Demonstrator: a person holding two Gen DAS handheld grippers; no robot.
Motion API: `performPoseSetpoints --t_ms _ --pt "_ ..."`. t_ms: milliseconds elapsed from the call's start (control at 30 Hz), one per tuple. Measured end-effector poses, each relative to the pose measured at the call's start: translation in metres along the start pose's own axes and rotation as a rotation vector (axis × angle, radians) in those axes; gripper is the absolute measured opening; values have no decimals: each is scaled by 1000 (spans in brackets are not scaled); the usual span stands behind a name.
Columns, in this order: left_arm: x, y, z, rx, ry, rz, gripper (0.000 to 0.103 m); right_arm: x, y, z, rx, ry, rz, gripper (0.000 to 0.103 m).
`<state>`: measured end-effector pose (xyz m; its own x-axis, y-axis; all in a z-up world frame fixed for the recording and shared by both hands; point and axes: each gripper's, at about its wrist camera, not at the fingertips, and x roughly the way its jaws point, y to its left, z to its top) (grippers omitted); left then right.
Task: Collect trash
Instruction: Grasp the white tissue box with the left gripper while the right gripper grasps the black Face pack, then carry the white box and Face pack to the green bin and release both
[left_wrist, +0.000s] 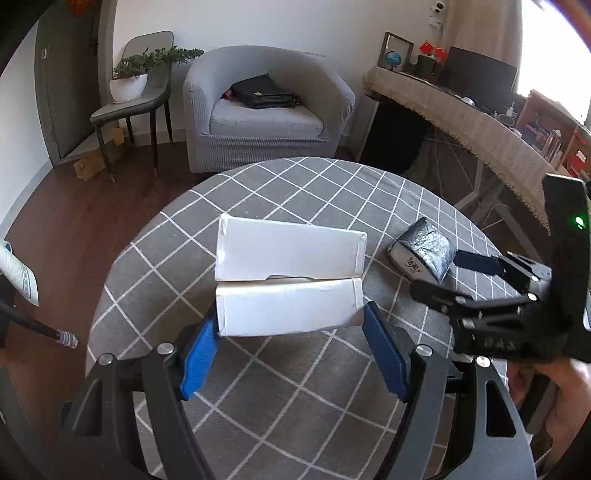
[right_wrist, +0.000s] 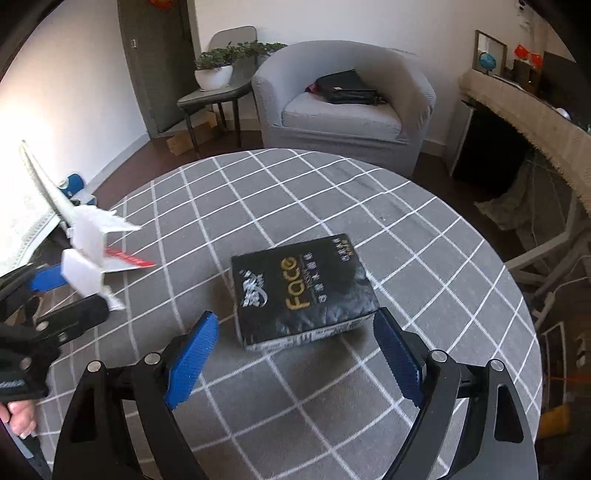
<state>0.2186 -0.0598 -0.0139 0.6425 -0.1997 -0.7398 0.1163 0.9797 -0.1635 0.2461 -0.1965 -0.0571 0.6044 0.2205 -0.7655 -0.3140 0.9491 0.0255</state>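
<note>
Both tools are out over the round table (left_wrist: 280, 184) with its grey checked cloth. The left tool (left_wrist: 291, 328) has the white box (left_wrist: 288, 273) between its blue pads; the left pad looks right against the box's near left corner, the right pad just at its near right corner, so I'd call it a grip on the box, though a light one at the very end. From the right wrist view the box (right_wrist: 86, 254) appears lifted and tilted over the table's left edge, its torn flaps splayed. The right tool (right_wrist: 295, 347) stands wide, empty, jaws either side of the near end of the black tissue pack (right_wrist: 301, 291), which lies flat near the table's middle; the right pad is almost at the pack's near right corner, the left pad well clear of it. Now, the risks. That box is held only by its end corners, and it's open, flimsy card: squeeze harder and the walls may fold in, ease off and it could swing down and drop. The pack is soft and slick-looking; closing on just its near edge could pinch the wrapper and let it slide out, or nudge it across the cloth, which could itself bunch up. The two tools are working close together too, and the right tool (left_wrist: 491, 280) sits just beside the pack (left_wrist: 423, 247) in the left view, so a hasty move could knock one against the other.
</note>
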Motion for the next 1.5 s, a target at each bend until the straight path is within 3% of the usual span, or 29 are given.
performPoseSetpoints --t_ms 300,733,767,800,900,1133,1500 --pt "-6 8 -3 33 8 -36 77 12 -8 8 -42 29 -41 87" --pt "-6 17 -1 19 19 -79 77 23 -15 18 -12 28 -19 91" --pt "-6 16 -2 22 21 -81 77 24 -12 18 -22 25 -8 88" --pt "-7 16 -3 27 21 -85 77 23 -9 18 -34 19 -3 77" --pt "-9 14 -5 43 15 -90 77 20 -1 19 -45 17 5 71" --pt "-20 15 -15 54 0 -90 77 2 15 6 -57 25 25 71" --pt "-65 37 -43 7 -29 -63 77 -37 54 -13 -39 -37 95 71"
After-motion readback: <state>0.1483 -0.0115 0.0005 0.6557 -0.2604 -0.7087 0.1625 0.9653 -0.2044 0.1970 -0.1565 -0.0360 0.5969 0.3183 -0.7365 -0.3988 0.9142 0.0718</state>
